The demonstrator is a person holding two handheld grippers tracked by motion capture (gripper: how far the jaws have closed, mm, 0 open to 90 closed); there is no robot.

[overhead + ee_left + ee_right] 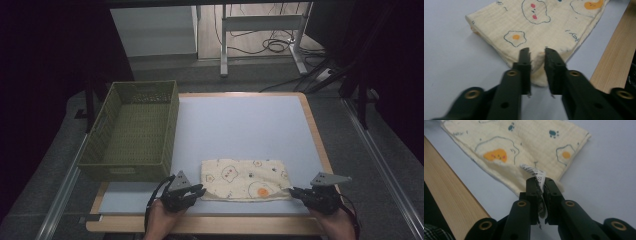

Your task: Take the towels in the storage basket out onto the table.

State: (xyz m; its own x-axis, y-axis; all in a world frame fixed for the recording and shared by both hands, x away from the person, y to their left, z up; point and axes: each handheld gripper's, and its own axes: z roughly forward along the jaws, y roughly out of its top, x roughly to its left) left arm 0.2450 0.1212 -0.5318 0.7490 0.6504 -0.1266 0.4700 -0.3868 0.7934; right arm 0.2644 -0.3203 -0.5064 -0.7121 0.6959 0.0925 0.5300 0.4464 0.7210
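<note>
A folded cream cloth [245, 179] printed with fried eggs, bears and paw marks lies flat near the table's front edge. My left gripper [200, 190] sits at its near left corner. In the left gripper view the jaws [537, 53] stand slightly apart, and the cloth's corner [536, 30] lies in the gap without being pinched. My right gripper [294, 191] is at the near right corner. There the jaws [539, 181] are shut on the cloth [529, 145], with its white care label [534, 172] sticking up between them.
A green woven basket [132, 172] stands on the left of the pale blue table top [240, 125], just behind my left gripper. The table's wooden edge [614, 62] [446, 190] runs close in front of the cloth. Cables and desk legs lie on the floor beyond.
</note>
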